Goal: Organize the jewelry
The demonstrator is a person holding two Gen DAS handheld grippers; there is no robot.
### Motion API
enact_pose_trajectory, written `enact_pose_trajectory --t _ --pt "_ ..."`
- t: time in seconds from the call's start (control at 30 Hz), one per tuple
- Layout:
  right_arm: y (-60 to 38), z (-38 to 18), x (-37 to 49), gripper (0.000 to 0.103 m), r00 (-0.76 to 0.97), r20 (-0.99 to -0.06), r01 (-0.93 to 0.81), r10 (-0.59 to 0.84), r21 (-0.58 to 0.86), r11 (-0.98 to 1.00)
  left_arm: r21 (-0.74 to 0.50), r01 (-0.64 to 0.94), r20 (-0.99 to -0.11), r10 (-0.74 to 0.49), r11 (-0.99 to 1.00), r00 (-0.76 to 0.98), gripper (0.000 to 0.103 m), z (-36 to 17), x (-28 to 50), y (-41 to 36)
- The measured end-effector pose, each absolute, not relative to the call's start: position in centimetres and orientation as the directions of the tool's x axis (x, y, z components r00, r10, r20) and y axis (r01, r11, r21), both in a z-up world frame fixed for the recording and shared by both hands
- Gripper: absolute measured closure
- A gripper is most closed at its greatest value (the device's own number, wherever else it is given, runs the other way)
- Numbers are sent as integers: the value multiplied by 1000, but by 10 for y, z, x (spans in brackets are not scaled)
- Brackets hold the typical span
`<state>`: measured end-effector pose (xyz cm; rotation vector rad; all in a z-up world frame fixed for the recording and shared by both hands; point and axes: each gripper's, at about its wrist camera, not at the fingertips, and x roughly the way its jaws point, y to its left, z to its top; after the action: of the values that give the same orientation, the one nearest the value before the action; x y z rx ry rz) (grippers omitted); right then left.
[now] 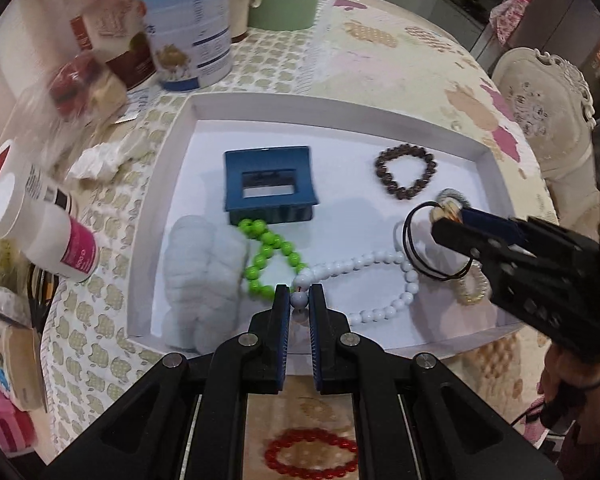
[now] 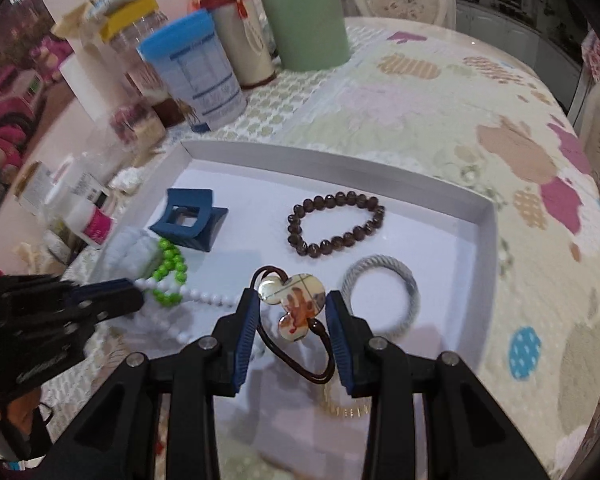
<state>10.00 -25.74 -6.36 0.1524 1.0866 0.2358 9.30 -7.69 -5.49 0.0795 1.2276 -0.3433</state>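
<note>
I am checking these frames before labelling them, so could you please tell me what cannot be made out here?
- Red bracelet, left wrist view: blurred, partly hidden by the left tongs.
- Gold hair tie, right wrist view: mostly hidden behind the right tongs.
- Pale fluffy thing in the white tray, left wrist view: too blurred to identify.
- Can label, left wrist view: print too small to read.
</note>
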Motion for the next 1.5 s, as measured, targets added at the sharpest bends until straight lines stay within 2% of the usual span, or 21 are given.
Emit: enact_pose_trajectory --t 0.3,0.33,0.4,0.47,0.67,0.93,1.17,1.5 --pt "-250 -90 119 66 429 -873 -114 231 201 973 -142 283 -940 -219 948 262 93 -65 94 -72" --pt "-252 -89 118 66 430 -872 -112 235 207 972 -148 285 -940 -224 947 256 92 -65 93 -73" --pt "-255 -84 115 66 433 -870 -106 236 211 972 -155 284 -939 -231 946 255 82 -64 91 -75" --pt "-260 -76 108 64 449 -860 -102 241 219 970 -156 277 -937 -231 948 262 80 -62 89 -74" --pt "-270 -45 79 57 480 -839 -89 257 244 966 -135 264 -931 -213 955 297 79 -48 81 -71" --pt "-278 -2 36 53 533 -791 -83 299 304 949 -88 253 -900 -186 963 394 79 -18 59 -65" --pt "-273 24 -5 48 573 -765 -94 294 295 951 -63 247 -869 -175 967 463 79 5 29 -63" --pt "-256 34 -68 48 582 -762 -148 282 242 959 -53 196 -857 -145 979 495 79 16 -19 -56"
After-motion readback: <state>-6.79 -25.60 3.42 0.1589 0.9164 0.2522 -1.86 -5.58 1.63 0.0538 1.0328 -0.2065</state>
